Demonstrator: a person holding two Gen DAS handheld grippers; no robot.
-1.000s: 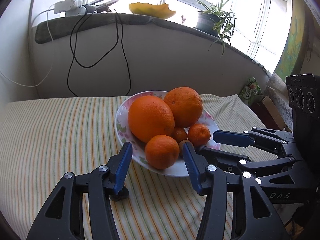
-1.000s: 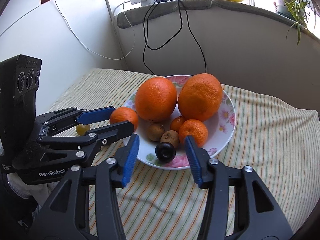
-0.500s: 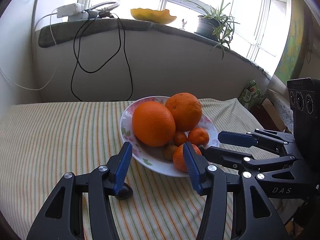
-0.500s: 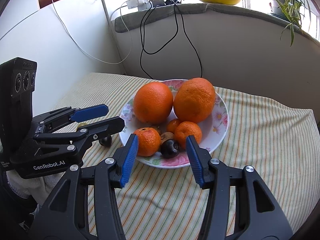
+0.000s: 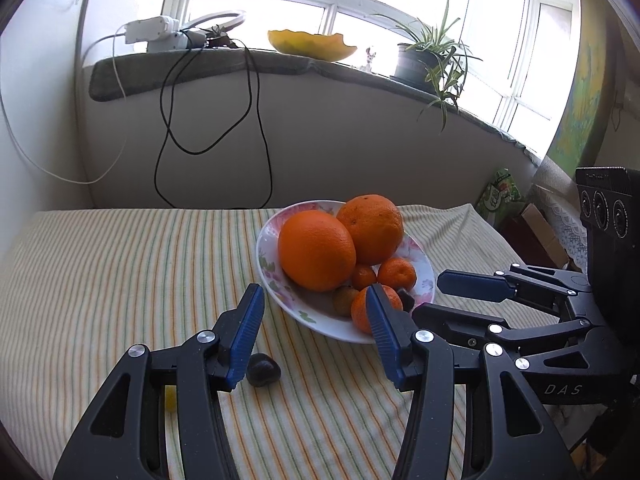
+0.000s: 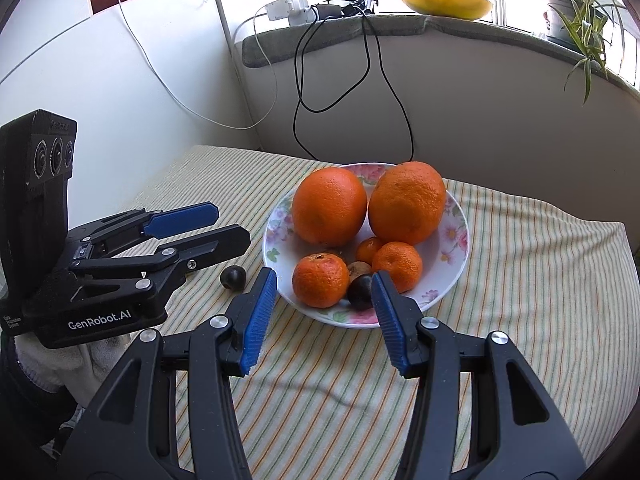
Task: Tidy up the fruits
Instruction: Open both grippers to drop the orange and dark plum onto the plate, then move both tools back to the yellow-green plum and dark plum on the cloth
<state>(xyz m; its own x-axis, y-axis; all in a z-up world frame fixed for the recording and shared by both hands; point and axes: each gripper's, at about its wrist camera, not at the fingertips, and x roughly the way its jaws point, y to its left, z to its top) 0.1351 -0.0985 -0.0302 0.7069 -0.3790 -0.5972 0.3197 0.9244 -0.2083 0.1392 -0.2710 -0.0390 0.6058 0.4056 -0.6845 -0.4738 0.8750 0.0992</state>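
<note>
A floral plate [image 5: 267, 264] [image 6: 456, 216] on the striped cloth holds two large oranges [image 5: 317, 249] [image 6: 329, 205], mandarins [image 6: 320, 280] [image 5: 397, 273], a kiwi and a dark plum [image 6: 360, 292]. A second dark plum [image 5: 262, 369] [image 6: 233, 277] lies on the cloth left of the plate, by a small yellow-green fruit [image 5: 170, 398]. My left gripper [image 5: 314, 328] is open and empty, above the cloth before the plate. My right gripper [image 6: 324, 312] is open and empty at the plate's near rim.
A wall and a window ledge [image 5: 280, 60] with cables [image 5: 256, 128], a power strip, a yellow bowl and a potted plant [image 5: 424, 60] stand behind the table. Boxes and a bag [image 5: 500, 196] lie off the right edge.
Both grippers have drawn back and up from the plate, still open. A mandarin that was near my left gripper now sits in the plate's front. The dark plum on the cloth came into view.
</note>
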